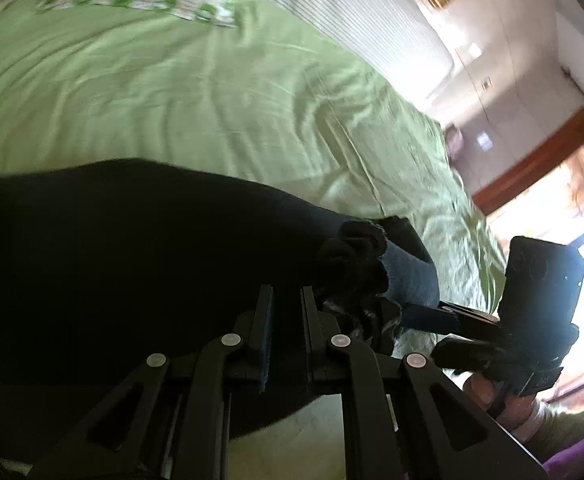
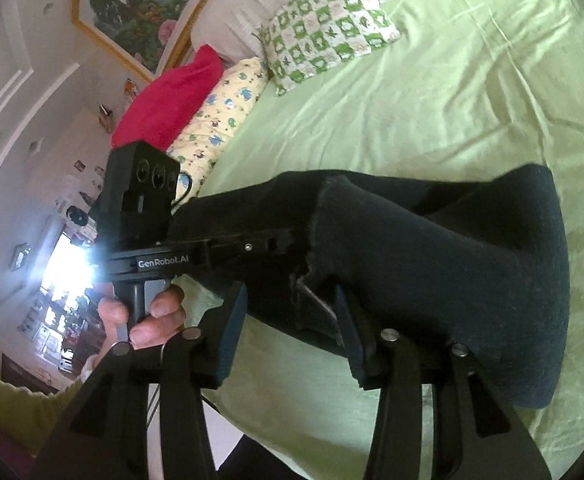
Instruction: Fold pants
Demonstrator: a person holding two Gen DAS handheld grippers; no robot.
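Fingers of the left gripper (image 1: 288, 300) nearly pressed together, pinching a bunched fold of the dark pants (image 1: 124, 248); pants cloth fills the lower left of that view. Right gripper (image 2: 290, 304) fingers spread, the frayed pants hem (image 2: 312, 264) lying between them, pads not pressing it. Pants (image 2: 432, 248) draped across the near edge of a bed with a green sheet (image 2: 412, 120). A hand (image 2: 152, 316) grips the left gripper's handle. Farther out: a green-patterned pillow (image 2: 328, 20), a yellow printed pillow (image 2: 220, 112), a red cushion (image 2: 164, 100), a framed picture (image 2: 140, 0). No containers seen.
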